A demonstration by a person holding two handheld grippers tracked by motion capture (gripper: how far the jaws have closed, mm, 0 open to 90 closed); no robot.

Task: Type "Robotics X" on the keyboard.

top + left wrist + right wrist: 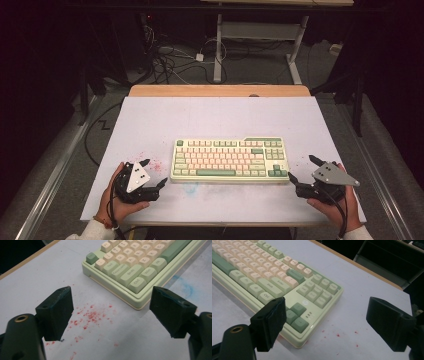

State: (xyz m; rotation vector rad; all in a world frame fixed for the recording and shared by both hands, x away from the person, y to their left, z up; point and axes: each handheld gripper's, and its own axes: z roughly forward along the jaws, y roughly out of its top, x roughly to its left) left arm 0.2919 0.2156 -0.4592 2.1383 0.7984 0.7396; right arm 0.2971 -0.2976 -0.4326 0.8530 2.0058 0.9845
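Between the two tools lies the keyboard (230,160), flat on the bench (150,120). Left tool (155,174) and right tool (301,168) each face one end, jaws wide and empty, seemingly poised to grip it from both sides.

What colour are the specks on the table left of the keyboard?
Red specks, scattered on the white table beside the keyboard; clearest in the left gripper view.

Keyboard (230,159): pale green plastic case, slightly glossy; matt keycaps.
Table (200,117): matt white sheet, red-speckled; wooden far edge.
Left claw (151,172) pads: black, matt, scuffed.
Right claw (302,169) plate: grey metal.
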